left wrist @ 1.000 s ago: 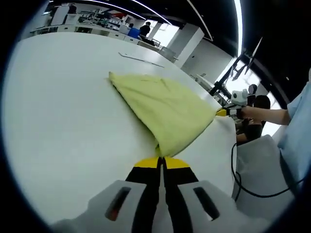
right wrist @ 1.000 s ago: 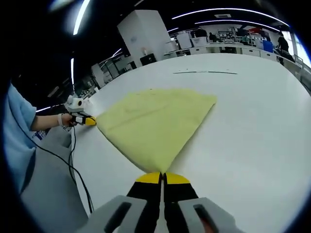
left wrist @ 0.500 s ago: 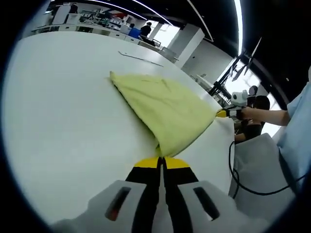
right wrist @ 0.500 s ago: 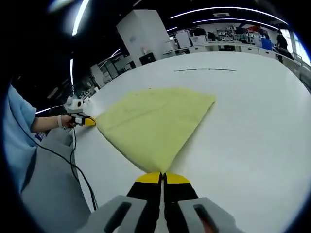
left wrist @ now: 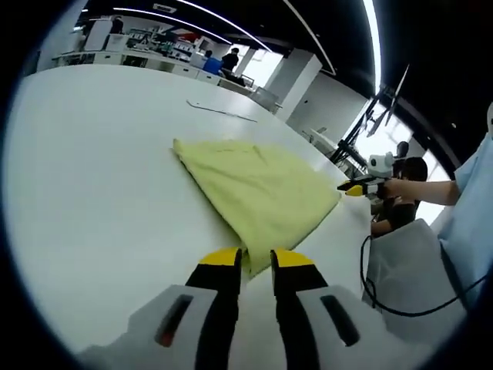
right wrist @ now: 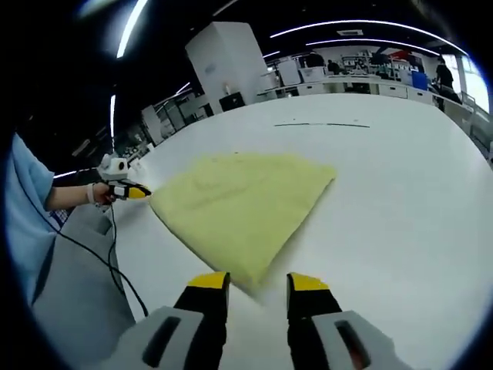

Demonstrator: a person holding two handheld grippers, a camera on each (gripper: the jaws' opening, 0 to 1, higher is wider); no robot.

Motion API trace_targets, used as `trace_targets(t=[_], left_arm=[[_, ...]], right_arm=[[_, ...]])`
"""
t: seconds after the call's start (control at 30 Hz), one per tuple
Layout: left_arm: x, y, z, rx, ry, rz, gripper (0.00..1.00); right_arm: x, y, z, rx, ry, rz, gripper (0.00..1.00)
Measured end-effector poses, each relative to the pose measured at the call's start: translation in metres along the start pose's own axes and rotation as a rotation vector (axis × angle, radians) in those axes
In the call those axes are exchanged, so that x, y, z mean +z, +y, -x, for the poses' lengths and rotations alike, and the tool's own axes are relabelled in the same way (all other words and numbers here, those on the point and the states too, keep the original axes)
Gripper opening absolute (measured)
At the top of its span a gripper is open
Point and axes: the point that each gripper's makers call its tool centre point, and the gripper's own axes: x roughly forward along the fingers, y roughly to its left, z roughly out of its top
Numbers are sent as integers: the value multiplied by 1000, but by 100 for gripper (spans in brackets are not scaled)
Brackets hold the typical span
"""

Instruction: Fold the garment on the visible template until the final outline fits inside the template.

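Note:
A yellow folded garment (left wrist: 258,189) lies flat on the white table (left wrist: 100,177), roughly triangular in the left gripper view. My left gripper (left wrist: 256,260) stands open just short of its near corner, nothing between the jaws. The right gripper view has the same garment (right wrist: 239,204) spread ahead, and my right gripper (right wrist: 258,284) is open at its near corner, not holding it. The right gripper (left wrist: 358,188) appears at the garment's right corner, held by a hand. The left gripper (right wrist: 129,190) sits by the garment's left corner.
A thin dark line (left wrist: 223,112) is marked on the table beyond the garment, also seen as a line (right wrist: 323,124). A black cable (right wrist: 115,262) hangs off the table edge near a person's blue sleeve (right wrist: 31,200). Desks and people stand far behind.
Both grippers were shut on the garment's corners and now stand open. The corners have dropped onto the table, and both grippers have drawn back a little.

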Motion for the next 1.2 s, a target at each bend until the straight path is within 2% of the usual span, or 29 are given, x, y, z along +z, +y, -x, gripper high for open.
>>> trace_targets(t=[0.1, 0.13, 0.23, 0.33, 0.43, 0.5, 0.6, 0.67, 0.77, 0.9, 1.07, 1.2], left_arm=[[9, -6, 6, 11, -16, -65, 41], [11, -7, 7, 15, -19, -82, 51], [17, -15, 12, 29, -36, -131, 71], [17, -20, 16, 46, -38, -141, 86], [16, -24, 15, 66, -30, -153, 98], [13, -28, 16, 73, -4, -187, 99], [12, -29, 20, 83, -12, -207, 99], [11, -29, 24, 98, -26, -194, 99], [14, -26, 29, 144, -42, -199, 99], [21, -29, 35, 174, -110, -192, 99], [14, -30, 37, 205, -116, -201, 99], [7, -36, 33, 196, -112, -197, 99]], right_arm=[[7, 1, 7, -22, -21, 33, 46], [8, 2, 9, -25, -26, 39, 50], [12, 7, 15, -32, -28, 57, 69], [15, 10, 15, -36, -24, 90, 80], [22, 23, 15, -15, -47, 101, 91], [22, 30, 13, -10, -51, 134, 96], [12, 39, 8, -5, 8, 158, 100], [11, 42, 6, -7, 13, 171, 100], [15, 42, 9, -26, -23, 162, 100], [13, 43, 10, -37, -42, 140, 100], [13, 44, 14, -46, -85, 92, 100], [6, 47, 18, -58, -78, 96, 100]])
